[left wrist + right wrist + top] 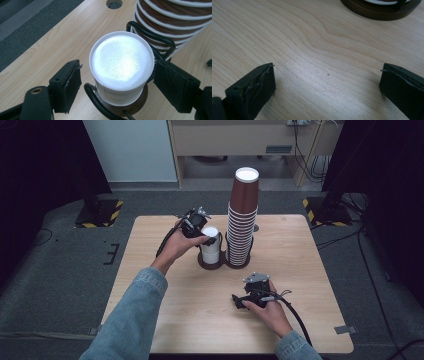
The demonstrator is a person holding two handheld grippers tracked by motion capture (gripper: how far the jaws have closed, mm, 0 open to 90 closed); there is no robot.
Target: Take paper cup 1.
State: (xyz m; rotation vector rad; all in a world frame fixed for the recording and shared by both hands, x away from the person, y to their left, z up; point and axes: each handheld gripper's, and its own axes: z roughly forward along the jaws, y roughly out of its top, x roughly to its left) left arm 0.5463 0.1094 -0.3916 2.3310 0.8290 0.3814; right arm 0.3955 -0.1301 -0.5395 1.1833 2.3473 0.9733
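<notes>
A person sits at a pale wooden table (165,320), forearms in denim sleeves entering from the bottom of the frame, a two-jaw gripper in each hand.

Near the centre of the high view, a dark double holder (220,262) with two round bases stands on the table. Its left ring carries a single white cup (210,245), upside down, flat bottom facing up. Its right ring carries a tall stack of brown cups (242,220) with white rims, also inverted, rising toward the top of the frame.

The left gripper (202,232) is at the white cup. In the left gripper view, the cup (121,67) fills the middle, with one black jaw at lower left and the other at right. The jaws are spread wide, straddling the cup without quite pressing it; nothing is held.

The right gripper (245,300) rests low on the table at lower right of the high view. Its jaws are wide apart over bare wood, empty.

The step appears to be grasping the single cup. To do it well, the jaws should probably close gently on opposite sides, centred, since thin paper crushes easily, and avoid snagging the black wire loop (150,33) of the holder.
</notes>
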